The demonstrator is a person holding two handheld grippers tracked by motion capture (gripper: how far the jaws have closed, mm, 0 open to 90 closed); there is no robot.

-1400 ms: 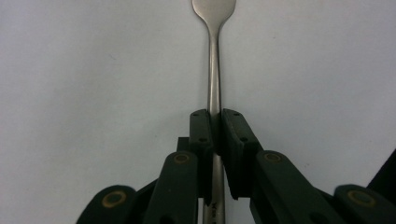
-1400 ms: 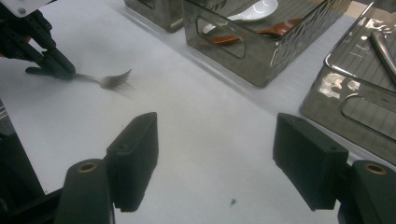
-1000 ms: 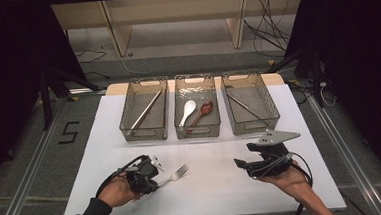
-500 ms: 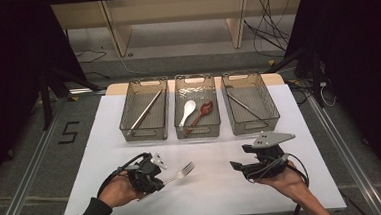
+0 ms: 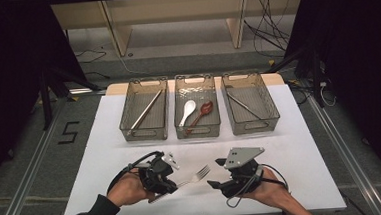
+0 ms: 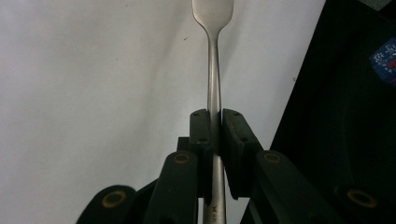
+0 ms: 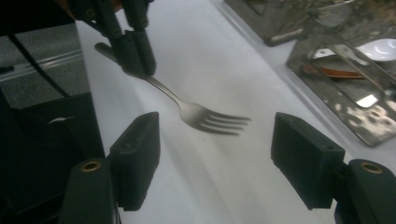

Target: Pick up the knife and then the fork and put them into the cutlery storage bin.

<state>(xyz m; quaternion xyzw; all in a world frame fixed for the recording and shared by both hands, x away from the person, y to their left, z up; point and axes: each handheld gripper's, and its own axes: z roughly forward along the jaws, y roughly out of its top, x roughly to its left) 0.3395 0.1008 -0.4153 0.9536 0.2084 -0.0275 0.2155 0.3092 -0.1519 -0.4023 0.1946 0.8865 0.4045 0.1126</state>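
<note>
Your left hand-held gripper (image 5: 169, 181) is clamped on the handle of the fork (image 5: 195, 177), at about 7 o'clock on the white surface (image 5: 301, 156) in the high view. In the left gripper view the handle (image 6: 214, 93) runs straight up between the two pressed pads (image 6: 201, 133), with the head of the fork toward 12 o'clock. The fork's tines point toward 3 o'clock in the high view, at your right hand-held gripper (image 5: 217, 173), which sits just beside them near 5 o'clock with its jaws spread wide apart and holding nothing. In the right gripper view the tines (image 7: 219, 122) lie between those open jaws, apart from both. Three clear bins stand in a row at 12 o'clock; the middle bin (image 5: 195, 82) holds a white spoon (image 5: 187, 111) and a reddish spoon (image 5: 202, 113).
</note>
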